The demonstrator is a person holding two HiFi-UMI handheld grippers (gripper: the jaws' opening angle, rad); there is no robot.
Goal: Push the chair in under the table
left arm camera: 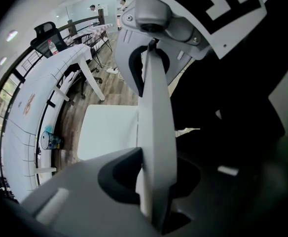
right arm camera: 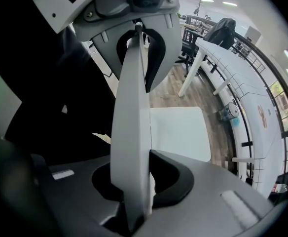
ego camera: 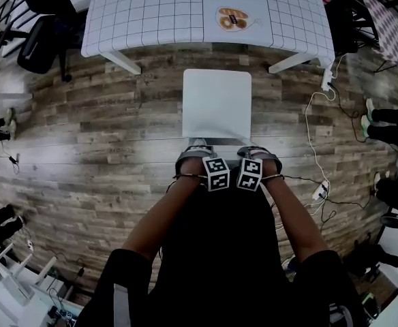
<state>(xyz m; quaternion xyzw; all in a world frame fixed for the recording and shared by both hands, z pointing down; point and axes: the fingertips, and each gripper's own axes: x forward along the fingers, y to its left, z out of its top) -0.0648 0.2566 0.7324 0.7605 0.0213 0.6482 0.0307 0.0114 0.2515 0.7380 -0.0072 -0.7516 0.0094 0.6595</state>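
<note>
The chair [ego camera: 217, 104] stands on the wood floor [ego camera: 97, 135], facing the white gridded surface [ego camera: 151, 12]. Its seat is wholly out in the open. The seat's far edge lies near the surface's near edge, between the two slanted legs, but is not yet beneath it, so the push looks barely begun.

The backrest [left arm camera: 154, 112] is the nearest part to the person, which is why both hands meet there. Its thin top edge gives a firm hold from which the whole chair can be driven straight ahead.

The left tongs [left arm camera: 153, 181] point down over that edge and are clamped on the white panel, which runs upright between the jaws. The right tongs [right arm camera: 134, 181] grip the same panel just beside them, also closed on it. The two marker cubes sit nearly side by side above the middle of the backrest. Holding near the centre should keep the chair from swinging to either side as it slides.

The gap between the legs looks wider than the seat. A white cable [ego camera: 315, 114] trails on the floor to the right, well clear of the chair's path.
</note>
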